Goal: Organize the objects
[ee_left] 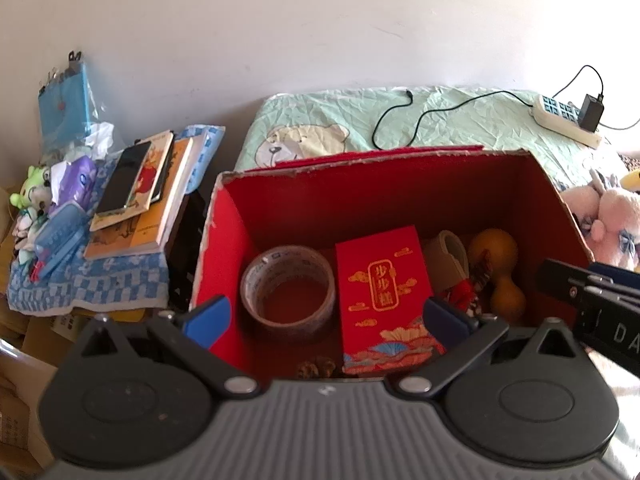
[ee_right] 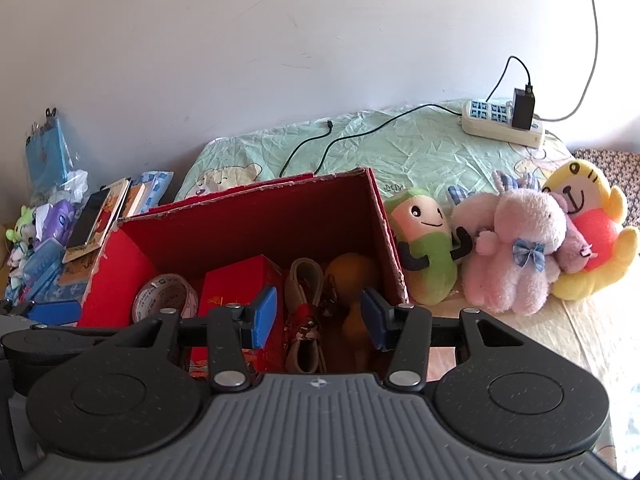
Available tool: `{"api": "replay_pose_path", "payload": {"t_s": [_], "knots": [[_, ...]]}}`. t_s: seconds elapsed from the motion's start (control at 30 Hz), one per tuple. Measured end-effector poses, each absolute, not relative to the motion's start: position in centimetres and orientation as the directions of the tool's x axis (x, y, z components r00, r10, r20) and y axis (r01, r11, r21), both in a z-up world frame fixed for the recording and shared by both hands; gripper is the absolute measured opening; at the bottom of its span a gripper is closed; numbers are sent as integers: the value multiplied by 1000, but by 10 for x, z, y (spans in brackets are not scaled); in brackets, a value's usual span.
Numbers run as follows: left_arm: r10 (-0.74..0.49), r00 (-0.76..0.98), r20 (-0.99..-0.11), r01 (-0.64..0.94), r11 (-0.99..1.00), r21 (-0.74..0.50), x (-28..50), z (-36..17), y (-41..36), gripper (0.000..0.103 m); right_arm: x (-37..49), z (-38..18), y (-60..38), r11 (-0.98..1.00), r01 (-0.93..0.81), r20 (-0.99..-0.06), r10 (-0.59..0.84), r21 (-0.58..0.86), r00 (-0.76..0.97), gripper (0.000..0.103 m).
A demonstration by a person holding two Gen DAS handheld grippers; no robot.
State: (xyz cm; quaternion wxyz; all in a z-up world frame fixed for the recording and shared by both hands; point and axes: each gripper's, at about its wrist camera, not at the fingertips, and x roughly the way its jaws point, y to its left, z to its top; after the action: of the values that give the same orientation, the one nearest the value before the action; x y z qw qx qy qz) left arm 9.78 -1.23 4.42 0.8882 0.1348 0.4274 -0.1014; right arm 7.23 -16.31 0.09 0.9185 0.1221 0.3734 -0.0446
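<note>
Grippers, left point(ee_left: 326, 320) and right point(ee_right: 318, 316), hover over the red box point(ee_left: 228, 248), fingers apart, empty.

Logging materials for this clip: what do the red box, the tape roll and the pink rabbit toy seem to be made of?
Red box: apparently cardboard, red-faced, matte; its top rim is torn and shows pale fibre.
Tape roll: seemingly clear plastic packing tape, glossy, on a printed core.
Pink rabbit toy: plush fabric, fuzzy pile, with a blue checked cloth bow.
</note>
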Motion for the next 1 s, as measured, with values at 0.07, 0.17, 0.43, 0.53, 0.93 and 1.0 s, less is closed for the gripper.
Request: {"api": "replay_pose_path", "payload": {"t_s": [0.07, 0.17, 0.43, 0.53, 0.93, 1.0], "knots": [[-65, 610, -789, 301, 941, 155, 96, 45, -12, 102, 73, 4, -162, 968, 174, -693, -2, 178, 721, 50], [-60, 608, -791, 300, 941, 159, 95, 48, -11, 102, 72, 10, -162, 968, 176, -681, -8, 178, 732, 50], [-63, 610, -790, 306, 938, 161, 94, 56, -9, 102, 67, 13, -162, 963, 195, -681, -17, 185, 732, 50], [-67, 602, -796, 310, 938, 156, 94, 56, -10, 102, 65, 12, -161, 963, 197, -683, -17, 186, 730, 50], [-66, 576, -814, 315, 938, 147, 91, 46, -11, 102, 62, 4, -163, 954, 211, -699, -2, 213, 715, 50], [-64, 574, -816, 315, 938, 148, 92, 45, -11, 102, 63, 3, -162, 955, 209, -700, 0, 212, 714, 50]]}}
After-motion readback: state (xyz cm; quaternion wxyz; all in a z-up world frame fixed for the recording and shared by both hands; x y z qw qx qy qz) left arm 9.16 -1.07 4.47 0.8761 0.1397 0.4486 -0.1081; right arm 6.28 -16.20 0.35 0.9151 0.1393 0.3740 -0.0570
